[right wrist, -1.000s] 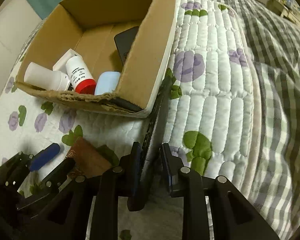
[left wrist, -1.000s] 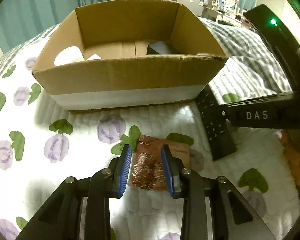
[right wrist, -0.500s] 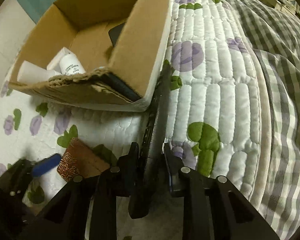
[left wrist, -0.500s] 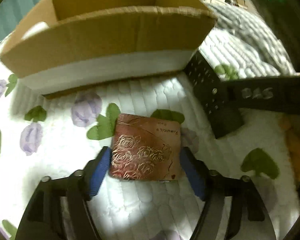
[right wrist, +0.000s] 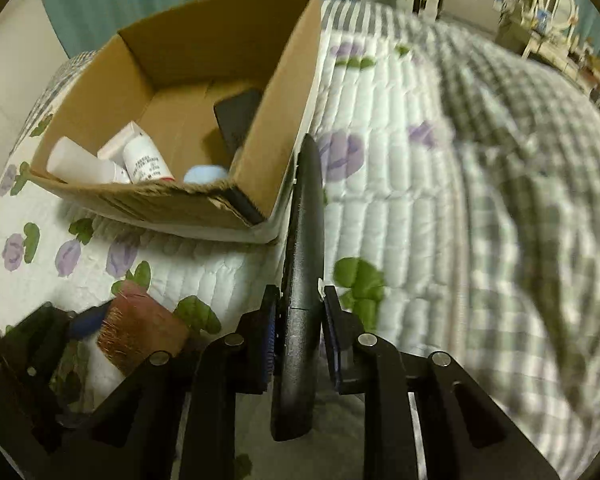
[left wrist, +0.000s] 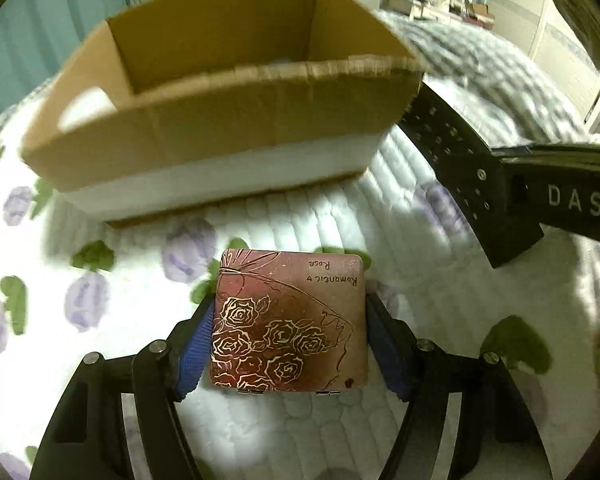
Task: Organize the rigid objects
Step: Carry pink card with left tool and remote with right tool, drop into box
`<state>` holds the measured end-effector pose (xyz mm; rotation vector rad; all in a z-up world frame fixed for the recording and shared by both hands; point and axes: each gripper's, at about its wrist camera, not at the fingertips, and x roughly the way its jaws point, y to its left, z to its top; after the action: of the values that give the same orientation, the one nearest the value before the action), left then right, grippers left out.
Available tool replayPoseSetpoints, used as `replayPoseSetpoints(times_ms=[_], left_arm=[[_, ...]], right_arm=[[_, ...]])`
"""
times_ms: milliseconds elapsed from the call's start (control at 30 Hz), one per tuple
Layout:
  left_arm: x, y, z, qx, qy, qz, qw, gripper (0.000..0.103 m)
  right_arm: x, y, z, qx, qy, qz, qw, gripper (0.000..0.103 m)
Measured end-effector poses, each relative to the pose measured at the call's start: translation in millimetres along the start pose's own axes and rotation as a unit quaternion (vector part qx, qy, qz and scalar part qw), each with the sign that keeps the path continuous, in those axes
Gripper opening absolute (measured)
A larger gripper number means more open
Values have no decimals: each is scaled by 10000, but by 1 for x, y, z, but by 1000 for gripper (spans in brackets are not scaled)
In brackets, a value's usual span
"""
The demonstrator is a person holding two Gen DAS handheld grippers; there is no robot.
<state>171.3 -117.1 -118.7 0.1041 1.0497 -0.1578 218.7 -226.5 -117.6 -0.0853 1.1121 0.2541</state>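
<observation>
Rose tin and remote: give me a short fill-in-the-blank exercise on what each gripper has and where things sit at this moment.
1. The left gripper has its jaws on either side of the rose tin, which lies on the ____.
2. The right gripper is shut on a black ____.
3. The white bottles lie inside the cardboard ____.
4. The words printed on the tin read "Romantic ____".

Missing words: quilt; remote; box; Rose
</observation>
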Motion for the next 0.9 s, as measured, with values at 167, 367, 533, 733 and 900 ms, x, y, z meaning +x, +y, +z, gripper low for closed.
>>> replayPoseSetpoints(times_ms=[167,367,533,733,900], left_arm=[[-45,2,11,-42,-480,14,9988,71],[-90,26,27,-60,-1001,30,9950,71],[-119,54,55,-189,-1362,57,9905,71],[-130,82,98,-260,-1713,239,9846,71],[-109,102,129,-201,-1780,451,9828,72]], right_arm=[[-40,4,3,-65,-329,-232,9992,19],[-93,10,27,-189,-818,-413,9956,19],[-133,30,53,-354,-1258,-327,9909,19],[-160,58,93,-529,-1820,-70,9818,19],[-142,75,125,-672,-1831,44,9808,19]])
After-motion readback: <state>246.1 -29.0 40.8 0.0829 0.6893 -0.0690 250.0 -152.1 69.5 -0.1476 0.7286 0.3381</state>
